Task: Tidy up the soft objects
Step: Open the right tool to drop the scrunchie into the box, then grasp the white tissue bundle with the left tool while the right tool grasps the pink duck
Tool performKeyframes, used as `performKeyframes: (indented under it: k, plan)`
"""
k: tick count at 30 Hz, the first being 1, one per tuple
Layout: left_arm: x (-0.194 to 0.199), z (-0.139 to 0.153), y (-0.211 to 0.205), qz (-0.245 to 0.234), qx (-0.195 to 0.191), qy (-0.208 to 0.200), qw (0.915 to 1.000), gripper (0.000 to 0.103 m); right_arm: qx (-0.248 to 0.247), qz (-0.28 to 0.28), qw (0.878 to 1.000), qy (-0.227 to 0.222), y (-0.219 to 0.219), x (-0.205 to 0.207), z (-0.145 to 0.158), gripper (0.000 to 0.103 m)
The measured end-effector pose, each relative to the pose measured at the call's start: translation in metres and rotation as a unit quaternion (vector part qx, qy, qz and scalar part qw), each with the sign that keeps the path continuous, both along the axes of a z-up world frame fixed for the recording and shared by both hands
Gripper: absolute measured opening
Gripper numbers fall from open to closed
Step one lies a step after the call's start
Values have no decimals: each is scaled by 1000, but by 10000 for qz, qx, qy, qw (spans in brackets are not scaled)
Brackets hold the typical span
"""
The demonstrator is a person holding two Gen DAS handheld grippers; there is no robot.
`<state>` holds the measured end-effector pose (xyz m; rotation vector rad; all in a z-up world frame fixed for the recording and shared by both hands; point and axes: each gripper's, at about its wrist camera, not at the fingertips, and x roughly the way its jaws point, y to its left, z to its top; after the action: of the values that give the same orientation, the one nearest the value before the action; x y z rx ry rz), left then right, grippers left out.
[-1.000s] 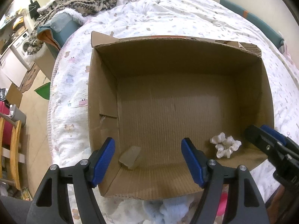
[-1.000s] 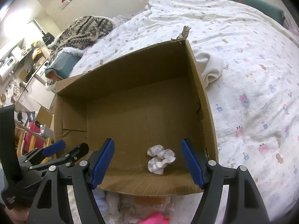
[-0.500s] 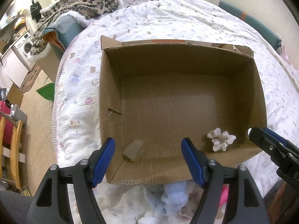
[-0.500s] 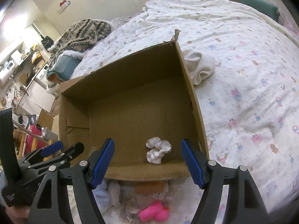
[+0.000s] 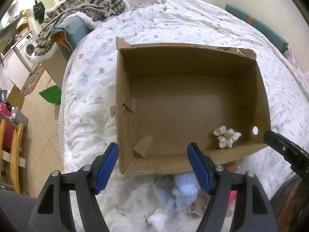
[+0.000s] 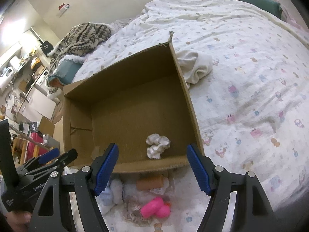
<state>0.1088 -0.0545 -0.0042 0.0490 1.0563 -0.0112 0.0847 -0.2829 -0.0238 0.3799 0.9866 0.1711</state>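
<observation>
An open cardboard box (image 5: pixel 123 96) sits on the bed; it also shows in the right wrist view (image 6: pixel 77 116). A white scrunchie (image 5: pixel 227 136) lies inside near its front right corner, also seen in the right wrist view (image 6: pixel 157 145). My left gripper (image 5: pixel 152 166) is open and empty above the box's near edge. My right gripper (image 6: pixel 152 167) is open and empty, also above the near edge. In front of the box lie a pale blue soft toy (image 5: pixel 181 189), a pink toy (image 6: pixel 155 207), a brown roll (image 6: pixel 149 182) and other soft items.
The bed has a white patterned cover (image 6: pixel 251 77). A white cloth bundle (image 6: pixel 195 65) lies just right of the box. A knitted blanket (image 5: pixel 87 3) is heaped at the bed's far left. The floor with furniture lies to the left (image 5: pixel 38 116).
Both grippers have pulled back and up from the box, so the soft items in front of it now show. The scrunchie stays in the box.
</observation>
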Motion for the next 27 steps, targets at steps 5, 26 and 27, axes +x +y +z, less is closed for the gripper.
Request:
performKeyframes:
  k: [5, 26, 27]
  plan:
    - [-13, 2, 8, 73, -47, -62, 9999, 71, 7, -5, 10000, 21, 0, -12, 0, 77]
    - [-54, -10, 41, 406, -406, 80, 9983, 71, 139, -130, 9992, 339, 0, -50, -12, 77]
    - [-55, -11, 44, 436, -424, 83, 9981, 71, 201, -170, 9989, 395, -2, -51, -15, 77]
